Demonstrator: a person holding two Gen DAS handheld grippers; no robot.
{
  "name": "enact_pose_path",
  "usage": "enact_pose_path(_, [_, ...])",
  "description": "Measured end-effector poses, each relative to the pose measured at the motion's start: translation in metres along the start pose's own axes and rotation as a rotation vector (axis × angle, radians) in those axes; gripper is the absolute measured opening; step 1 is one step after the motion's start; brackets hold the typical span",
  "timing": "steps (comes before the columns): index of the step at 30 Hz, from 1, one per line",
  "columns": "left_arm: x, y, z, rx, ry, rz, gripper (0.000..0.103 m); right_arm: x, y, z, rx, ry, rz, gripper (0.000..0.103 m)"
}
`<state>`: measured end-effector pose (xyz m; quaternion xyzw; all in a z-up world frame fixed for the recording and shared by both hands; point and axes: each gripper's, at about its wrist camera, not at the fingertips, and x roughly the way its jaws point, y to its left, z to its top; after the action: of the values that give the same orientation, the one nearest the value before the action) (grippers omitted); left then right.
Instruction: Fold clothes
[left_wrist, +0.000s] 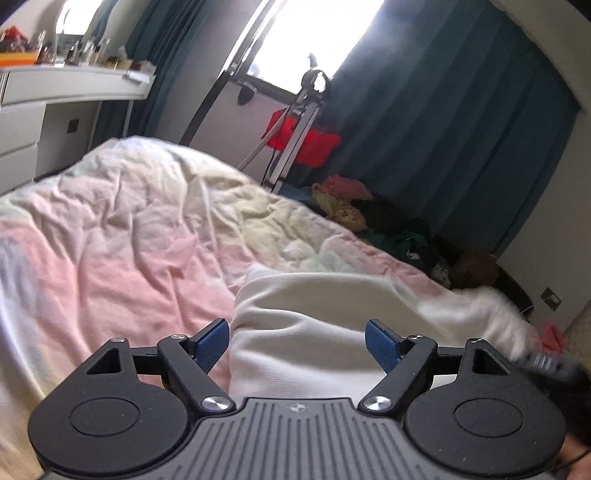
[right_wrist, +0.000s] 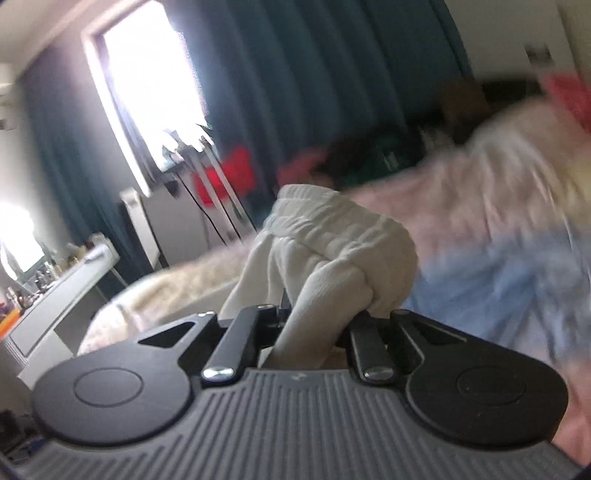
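A white ribbed garment (left_wrist: 317, 317) lies on the bed just ahead of my left gripper (left_wrist: 297, 345), which is open and empty, its blue pads (left_wrist: 382, 345) spread above the cloth. In the right wrist view the same white garment (right_wrist: 332, 243) hangs bunched, with a gathered waistband at the top. My right gripper (right_wrist: 317, 321) is shut on a fold of it and holds it above the bed. The right gripper's pads are hidden by the cloth.
The bed has a crumpled pink and cream cover (left_wrist: 122, 236), blue in the right wrist view (right_wrist: 498, 280). A pile of coloured clothes (left_wrist: 369, 214) lies at the bed's far side by dark teal curtains (left_wrist: 443, 122). A tripod (left_wrist: 295, 125) and a white dresser (left_wrist: 55, 110) stand beyond.
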<state>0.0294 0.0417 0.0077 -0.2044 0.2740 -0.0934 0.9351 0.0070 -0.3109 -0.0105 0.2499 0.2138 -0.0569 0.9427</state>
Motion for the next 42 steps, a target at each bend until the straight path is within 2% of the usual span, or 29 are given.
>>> enact_pose_path(2, [0.01, 0.005, -0.002, -0.02, 0.046, 0.011, 0.084, 0.01, -0.025, -0.008, 0.086, 0.113, 0.013, 0.015])
enact_pose_path(4, [0.019, 0.01, -0.005, -0.042, 0.087, 0.027, 0.084, 0.014, -0.051, -0.017, 0.222, 0.206, 0.063, 0.017])
enact_pose_path(7, [0.031, 0.021, -0.011, -0.078, 0.137, 0.039, 0.084, 0.01, -0.069, -0.026, 0.335, 0.25, 0.114, 0.023])
enact_pose_path(10, [0.038, 0.033, -0.014, -0.139, 0.181, 0.032, 0.084, 0.005, -0.066, -0.03, 0.323, 0.265, 0.124, 0.03])
enact_pose_path(12, [0.039, 0.038, -0.015, -0.16, 0.187, 0.031, 0.084, 0.001, -0.062, -0.032, 0.304, 0.275, 0.135, 0.048])
enact_pose_path(13, [0.038, 0.038, -0.015, -0.159, 0.185, 0.032, 0.084, -0.001, -0.057, -0.033, 0.285, 0.277, 0.134, 0.068])
enact_pose_path(14, [0.038, 0.038, -0.015, -0.158, 0.183, 0.033, 0.085, -0.003, -0.05, -0.034, 0.262, 0.277, 0.124, 0.097])
enact_pose_path(15, [0.037, 0.037, -0.015, -0.156, 0.183, 0.031, 0.085, -0.005, -0.043, -0.035, 0.239, 0.277, 0.114, 0.103])
enact_pose_path(19, [0.037, 0.034, -0.017, -0.142, 0.189, 0.028, 0.086, -0.011, -0.035, -0.035, 0.186, 0.258, 0.079, 0.103])
enact_pose_path(23, [0.043, 0.03, -0.02, -0.123, 0.208, 0.028, 0.087, -0.008, -0.048, -0.037, 0.185, 0.222, -0.061, 0.103])
enact_pose_path(25, [0.045, 0.028, -0.022, -0.12, 0.216, 0.031, 0.088, 0.008, -0.062, -0.043, 0.265, 0.261, -0.073, 0.103])
enact_pose_path(28, [0.05, 0.027, -0.024, -0.133, 0.234, 0.023, 0.089, 0.036, -0.087, -0.054, 0.476, 0.312, -0.018, 0.103])
enact_pose_path(29, [0.052, 0.028, -0.025, -0.142, 0.239, 0.019, 0.091, 0.042, -0.089, -0.054, 0.493, 0.318, -0.013, 0.103])
enact_pose_path(34, [0.06, 0.033, -0.029, -0.187, 0.264, -0.005, 0.095, 0.053, -0.07, -0.054, 0.366, 0.293, -0.047, 0.103])
enact_pose_path(37, [0.065, 0.036, -0.031, -0.215, 0.279, -0.019, 0.089, 0.054, -0.055, -0.056, 0.276, 0.289, -0.009, 0.103])
enact_pose_path(39, [0.069, 0.038, -0.033, -0.232, 0.289, -0.029, 0.078, 0.048, -0.052, -0.056, 0.254, 0.287, 0.008, 0.086])
enact_pose_path(41, [0.066, 0.037, -0.033, -0.218, 0.281, -0.027, 0.069, 0.037, -0.053, -0.054, 0.262, 0.271, 0.022, 0.056])
enact_pose_path(42, [0.065, 0.036, -0.033, -0.215, 0.274, -0.029, 0.063, 0.031, -0.053, -0.052, 0.27, 0.258, 0.033, 0.049])
